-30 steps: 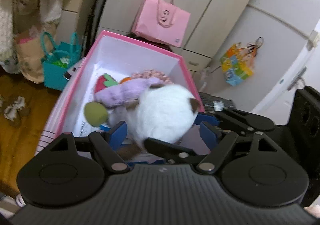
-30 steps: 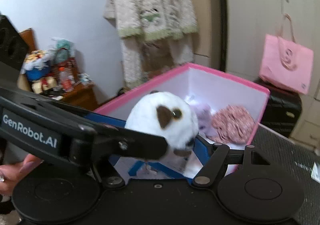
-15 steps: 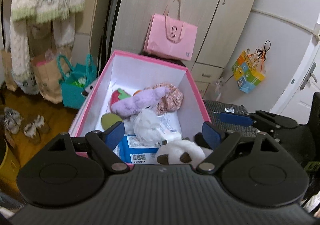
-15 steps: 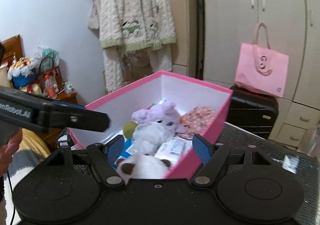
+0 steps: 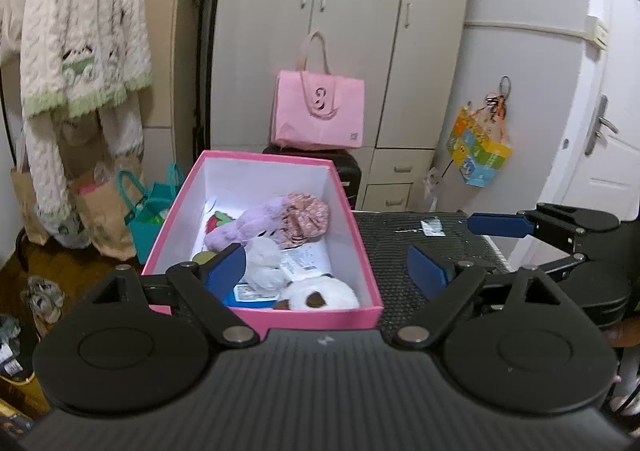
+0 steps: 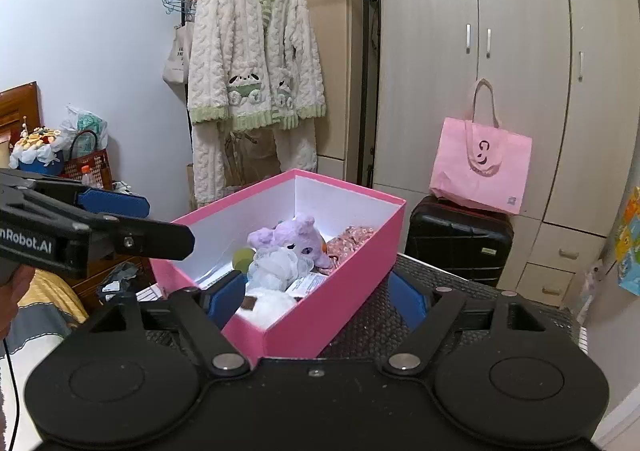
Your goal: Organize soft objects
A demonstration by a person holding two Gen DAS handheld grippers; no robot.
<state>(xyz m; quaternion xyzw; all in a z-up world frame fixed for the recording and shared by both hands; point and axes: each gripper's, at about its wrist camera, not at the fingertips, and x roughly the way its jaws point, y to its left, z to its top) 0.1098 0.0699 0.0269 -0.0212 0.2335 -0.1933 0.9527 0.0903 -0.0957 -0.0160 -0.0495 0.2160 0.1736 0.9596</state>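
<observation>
A pink box (image 5: 320,315) (image 6: 352,275) with white inner walls stands on a dark mat. Inside lie a white plush with brown patches (image 5: 320,293) (image 6: 264,303) at the near end, a white puff (image 5: 262,261) (image 6: 276,265), a purple plush (image 5: 248,227) (image 6: 292,237), a pink patterned cloth (image 5: 306,217) (image 6: 352,239) and a green ball (image 6: 243,259). My left gripper (image 5: 326,269) is open and empty, held back above the box's near end. My right gripper (image 6: 316,297) is open and empty, behind the box's near corner.
The dark mat (image 5: 404,243) lies right of the box. A black suitcase (image 6: 456,239) with a pink tote bag (image 6: 480,167) stands behind. Wardrobe doors (image 5: 352,31), a hanging robe (image 6: 252,51), teal bags (image 5: 152,207) on the floor and a door (image 5: 600,155) surround the spot.
The white plush, held over the box a second ago, now lies at the box's near end. Both grippers opened and have drawn back and up from the box.
</observation>
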